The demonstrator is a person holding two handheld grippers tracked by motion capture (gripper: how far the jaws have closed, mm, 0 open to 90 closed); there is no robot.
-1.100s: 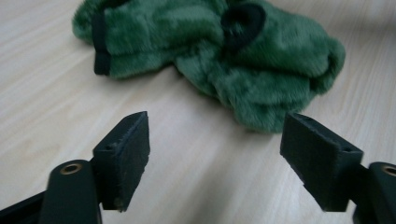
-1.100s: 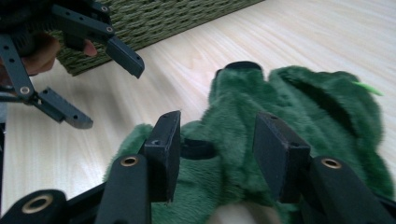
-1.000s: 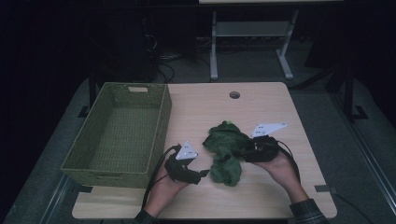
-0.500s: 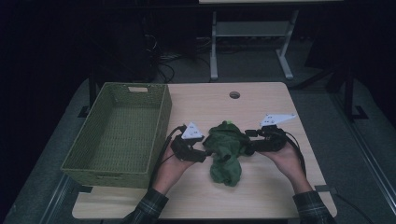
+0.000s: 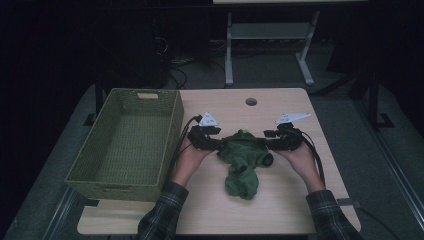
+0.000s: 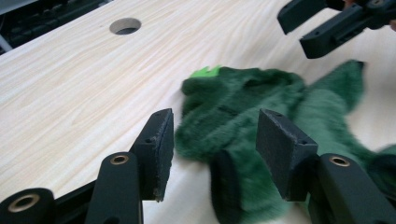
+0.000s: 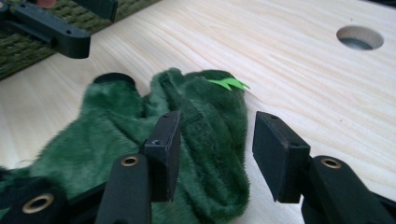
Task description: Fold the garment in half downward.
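A fuzzy dark green cloth [image 5: 242, 162] with a small bright green tag lies crumpled on the wooden table [image 5: 280, 210]. My left gripper [image 5: 216, 145] is at its left edge and my right gripper [image 5: 270, 145] at its right edge, facing each other. In the left gripper view the jaws [image 6: 217, 149] have just been closing; a fold of cloth [image 6: 243, 107] lies between them with a gap still showing. In the right gripper view the gripper [image 7: 217, 144] straddles a bunched fold [image 7: 210, 130] that rests against one pad, clear of the other. Both stand open.
A woven green basket [image 5: 172, 135] stands empty at the table's left, close beside my left hand. A round cable hole [image 5: 251, 101] sits at the table's far middle. Bare wood lies beyond and in front of the cloth. A metal stand [image 5: 270, 37] is on the floor behind.
Both hands moved away from the person to the cloth's far end. The left gripper came in against the cloth and its jaws narrowed. The cloth has bunched between the two grippers.
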